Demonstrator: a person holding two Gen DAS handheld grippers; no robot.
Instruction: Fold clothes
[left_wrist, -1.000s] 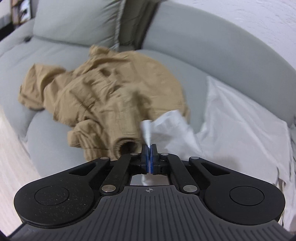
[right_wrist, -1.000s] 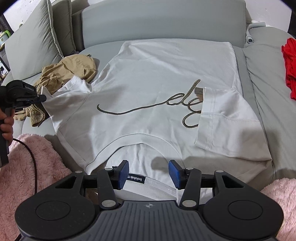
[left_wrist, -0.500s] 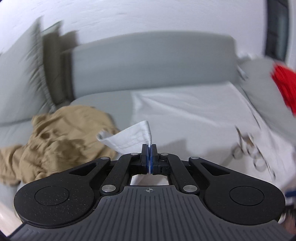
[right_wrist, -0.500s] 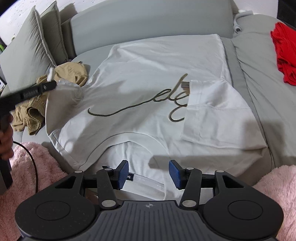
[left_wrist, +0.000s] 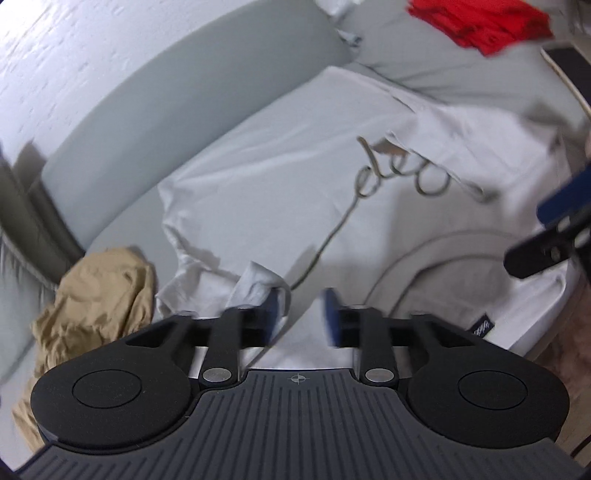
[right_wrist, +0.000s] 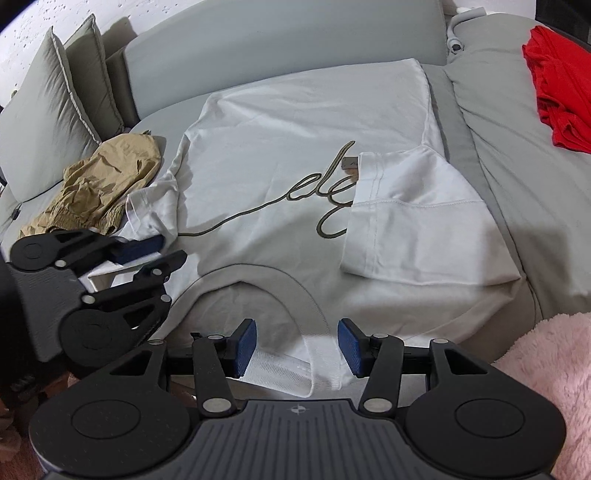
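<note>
Between the blue pads of the left gripper (left_wrist: 299, 315) lies bare white cloth; the jaws have just been opening and now stand apart, gripping nothing. A crumpled sleeve (left_wrist: 258, 286) of the white T-shirt (left_wrist: 258, 184) bunches against the left pad. Seen from the right wrist, this gripper (right_wrist: 162, 249) hovers over the shirt's left edge, turned on its side.

The right gripper (right_wrist: 297, 345) is also released, its pads spread either side of the shirt's ribbed collar (right_wrist: 280, 373), without pressing it.

The shirt lies front up across a grey sofa (right_wrist: 280, 44), collar nearest the camera, hem (right_wrist: 314, 79) towards the backrest. A dark script print (right_wrist: 295, 194) crosses the chest. The right sleeve (right_wrist: 417, 218) is folded inward over the chest, covering the end of the print. The left sleeve sits rumpled, partly turned in at the shoulder.

The middle of the shirt is flat and unobstructed. Beyond its right edge a strip of bare grey seat runs to the next cushion (right_wrist: 517, 166).

A tan garment (right_wrist: 99, 184) lies in a heap just left of the shirt, near the left gripper and almost touching the rumpled sleeve. Grey pillows (right_wrist: 51, 107) lean behind it. A red garment (right_wrist: 557, 88) lies well apart at the far right. Pink fleece (right_wrist: 550, 373) borders the sofa's near edge at the lower right.
</note>
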